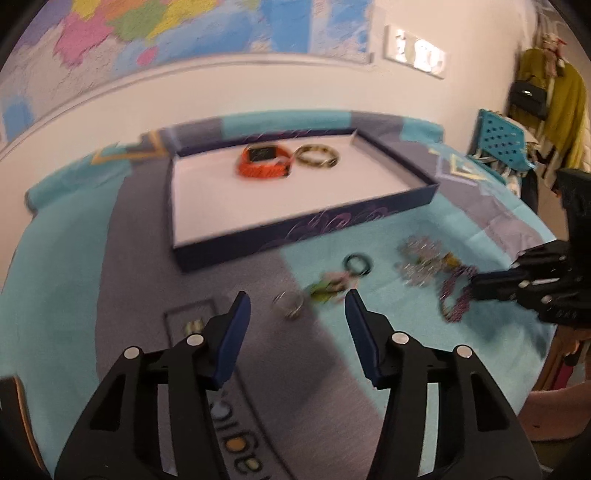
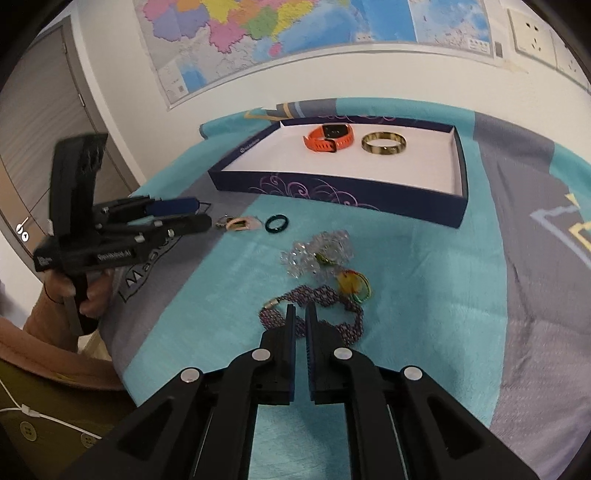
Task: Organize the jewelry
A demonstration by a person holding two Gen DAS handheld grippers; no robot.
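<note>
Right gripper (image 2: pixel 301 314) clamps purple beaded bracelet (image 2: pixel 314 295) near tray (image 2: pixel 332 195); left gripper (image 1: pixel 295 314) spread wide over small ring (image 1: pixel 288 305).

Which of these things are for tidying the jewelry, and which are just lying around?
For the job:
box
orange watch
gold bangle
dark ring
clear bead bracelet
purple bracelet
left claw, open
right claw, nearly closed at the purple bracelet

Just lying around:
wall map
sockets
blanket

We seem to be in a home room: a wall map (image 2: pixel 295 40) across the top, clothes (image 1: pixel 561 110) hanging upper right.
</note>
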